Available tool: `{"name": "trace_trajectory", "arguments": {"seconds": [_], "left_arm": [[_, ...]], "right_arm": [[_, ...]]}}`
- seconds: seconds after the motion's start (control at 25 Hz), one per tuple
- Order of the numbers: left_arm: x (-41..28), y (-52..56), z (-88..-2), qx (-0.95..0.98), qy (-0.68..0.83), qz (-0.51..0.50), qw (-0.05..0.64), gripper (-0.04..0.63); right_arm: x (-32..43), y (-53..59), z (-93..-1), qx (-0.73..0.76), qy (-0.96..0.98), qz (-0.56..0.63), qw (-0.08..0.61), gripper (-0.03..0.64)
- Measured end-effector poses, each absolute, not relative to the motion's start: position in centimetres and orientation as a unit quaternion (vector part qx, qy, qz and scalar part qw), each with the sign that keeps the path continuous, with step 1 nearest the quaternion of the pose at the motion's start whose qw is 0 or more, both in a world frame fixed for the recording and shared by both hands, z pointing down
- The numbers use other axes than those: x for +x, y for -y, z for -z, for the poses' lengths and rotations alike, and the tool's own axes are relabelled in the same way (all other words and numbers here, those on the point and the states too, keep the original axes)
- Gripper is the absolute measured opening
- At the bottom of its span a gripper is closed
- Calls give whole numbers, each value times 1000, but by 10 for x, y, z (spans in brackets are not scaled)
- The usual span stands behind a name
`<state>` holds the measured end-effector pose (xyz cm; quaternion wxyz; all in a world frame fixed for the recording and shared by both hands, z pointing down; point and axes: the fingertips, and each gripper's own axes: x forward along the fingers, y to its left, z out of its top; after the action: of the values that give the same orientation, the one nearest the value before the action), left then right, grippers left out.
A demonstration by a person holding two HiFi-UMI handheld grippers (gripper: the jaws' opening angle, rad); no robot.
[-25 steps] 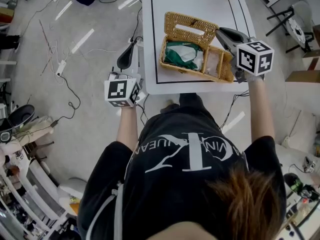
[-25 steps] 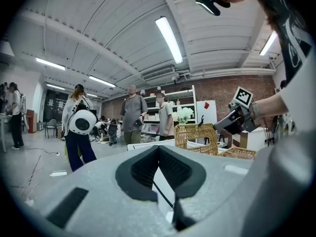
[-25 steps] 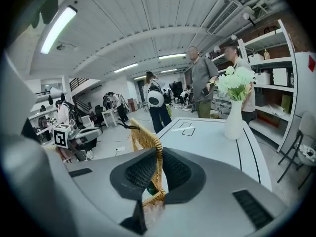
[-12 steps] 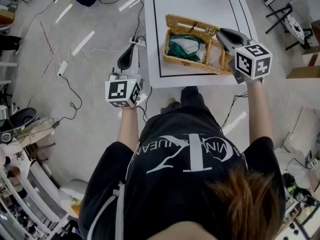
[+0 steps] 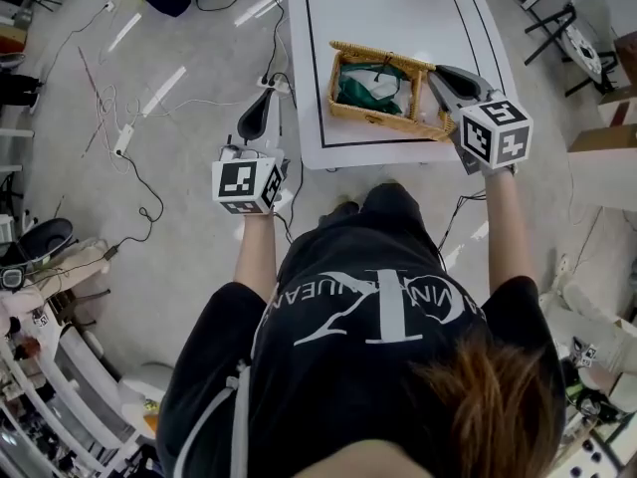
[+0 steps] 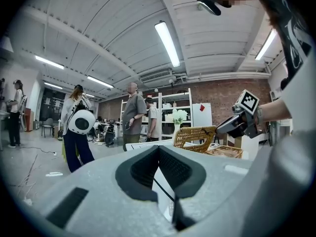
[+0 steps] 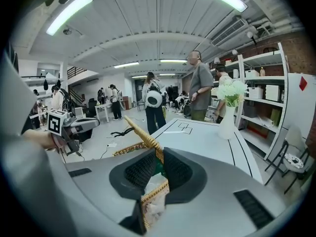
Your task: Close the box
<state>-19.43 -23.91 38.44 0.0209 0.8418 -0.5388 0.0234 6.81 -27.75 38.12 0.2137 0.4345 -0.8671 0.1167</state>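
A wicker box point(image 5: 383, 98) stands on the white table point(image 5: 398, 8), with green cloth and clear plastic inside. Its lid point(image 5: 382, 56) stands about upright on the far rim. My right gripper point(image 5: 435, 72) is at the lid's right end. In the right gripper view the lid's edge point(image 7: 140, 136) runs between the jaws point(image 7: 159, 154). They have just been opening slightly, with the pads still on the wicker. My left gripper point(image 5: 266, 93) hangs over the floor left of the table, shut and holding nothing point(image 6: 158, 149). From there the box point(image 6: 207, 142) shows at the right.
A white vase of flowers point(image 7: 229, 112) stands at the table's far end. Cables and a power strip point(image 5: 119, 127) lie on the floor at left. A chair point(image 5: 587, 38) and cardboard boxes point(image 5: 602, 137) are at right. Several people stand beyond the table.
The lid has swung from leaning back to about upright, and the right gripper has moved with it. The left gripper has drifted a little beside the table.
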Motion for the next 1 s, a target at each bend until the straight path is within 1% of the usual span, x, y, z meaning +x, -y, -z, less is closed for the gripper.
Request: {"name": "trace_trajectory", "arguments": {"seconds": [0.6, 0.84, 1.0], "left_arm": [[-181, 236, -391, 840, 541, -33, 27, 11], [-186, 230, -399, 834, 549, -34, 42, 11], [-181, 227, -397, 835, 548, -27, 46, 11]], "right_arm": [[66, 252, -400, 429, 868, -113, 222, 55], [59, 241, -417, 430, 867, -139, 210, 57], [59, 235, -430, 433, 863, -157, 209, 44]]}}
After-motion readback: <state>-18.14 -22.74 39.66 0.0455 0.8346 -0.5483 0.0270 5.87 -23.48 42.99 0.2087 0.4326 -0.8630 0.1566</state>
